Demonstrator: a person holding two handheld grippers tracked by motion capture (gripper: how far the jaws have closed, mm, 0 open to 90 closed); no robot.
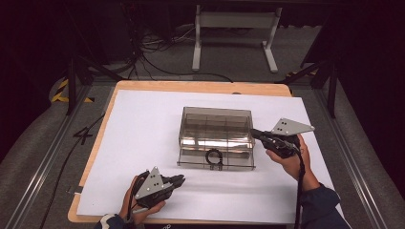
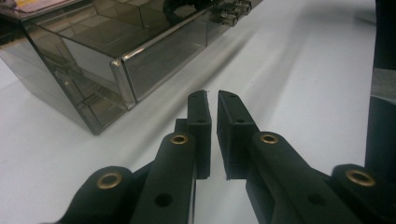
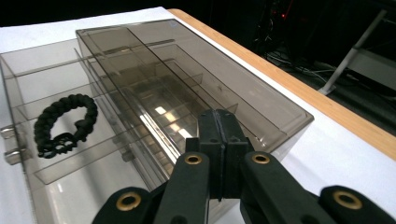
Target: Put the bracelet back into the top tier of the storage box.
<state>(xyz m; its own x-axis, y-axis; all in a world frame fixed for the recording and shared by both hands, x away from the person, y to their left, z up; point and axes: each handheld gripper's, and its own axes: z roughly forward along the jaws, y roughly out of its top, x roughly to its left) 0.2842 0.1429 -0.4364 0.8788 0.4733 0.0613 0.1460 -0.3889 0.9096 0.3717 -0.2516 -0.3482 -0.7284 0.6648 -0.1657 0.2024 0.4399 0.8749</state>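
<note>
A smoky clear plastic box [image 1: 216,125] [image 3: 187,65] stands mid-table with its drawer [image 1: 216,162] [image 3: 42,88] pulled toward me. A black braided bracelet [image 1: 214,157] [image 3: 65,123] [image 2: 176,6] lies in the drawer. My right gripper [image 1: 254,134] [image 3: 218,114] is shut with nothing in it, its tips at the box's right side. My left gripper [image 1: 179,180] [image 2: 212,95] hovers over the white sheet, in front of the box [image 2: 93,51] and to its left. Its jaws are all but together, with a thin slit and nothing between them.
A white sheet [image 1: 143,138] covers the wooden table [image 1: 191,86] [image 3: 289,84]. Two metal knobs [image 2: 229,12] stick out of the drawer front. Beyond the table are floor cables [image 1: 157,52], a white table frame [image 1: 234,21] and dark stands at both sides.
</note>
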